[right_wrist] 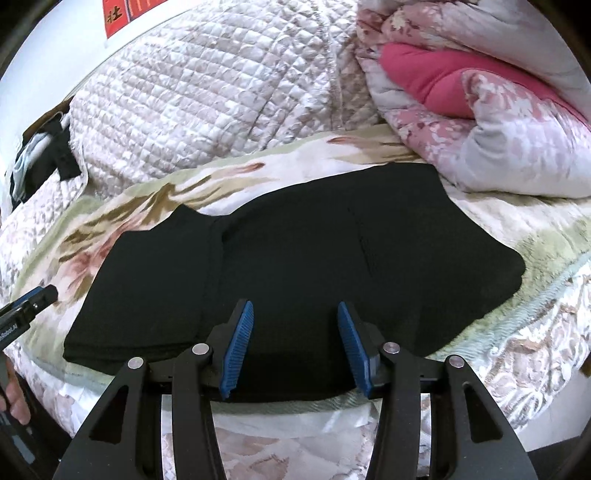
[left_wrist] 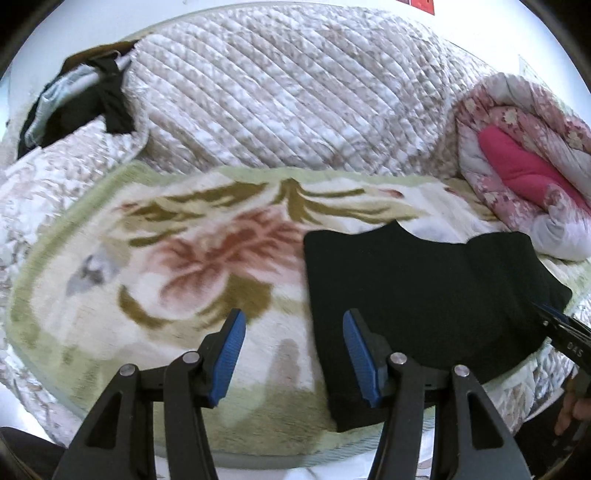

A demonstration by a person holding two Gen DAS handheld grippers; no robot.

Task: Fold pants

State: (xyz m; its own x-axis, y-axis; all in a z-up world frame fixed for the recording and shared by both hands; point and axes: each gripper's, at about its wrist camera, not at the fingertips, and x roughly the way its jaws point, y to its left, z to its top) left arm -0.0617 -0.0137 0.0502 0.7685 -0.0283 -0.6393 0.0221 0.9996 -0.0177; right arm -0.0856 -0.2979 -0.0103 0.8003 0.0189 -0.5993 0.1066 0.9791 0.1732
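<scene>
The black pants (right_wrist: 295, 266) lie folded into a compact stack on the floral blanket (left_wrist: 184, 258); in the left wrist view they fill the right half (left_wrist: 417, 295). My left gripper (left_wrist: 293, 321) hovers open over the blanket at the stack's left edge, nothing between its blue pads. Its tip also shows at the left edge of the right wrist view (right_wrist: 40, 297). My right gripper (right_wrist: 295, 312) is open above the stack's near edge, holding nothing. Its fingers (left_wrist: 561, 330) reach in at the pants' right side in the left wrist view.
A quilted cream bedspread (left_wrist: 288, 92) covers the bed behind. A rolled pink floral quilt (right_wrist: 480, 110) lies at the right. Dark clothes (left_wrist: 85, 99) are piled at the far left. A person's hand (left_wrist: 570, 410) holds the right gripper. A red poster (right_wrist: 125, 14) hangs on the wall.
</scene>
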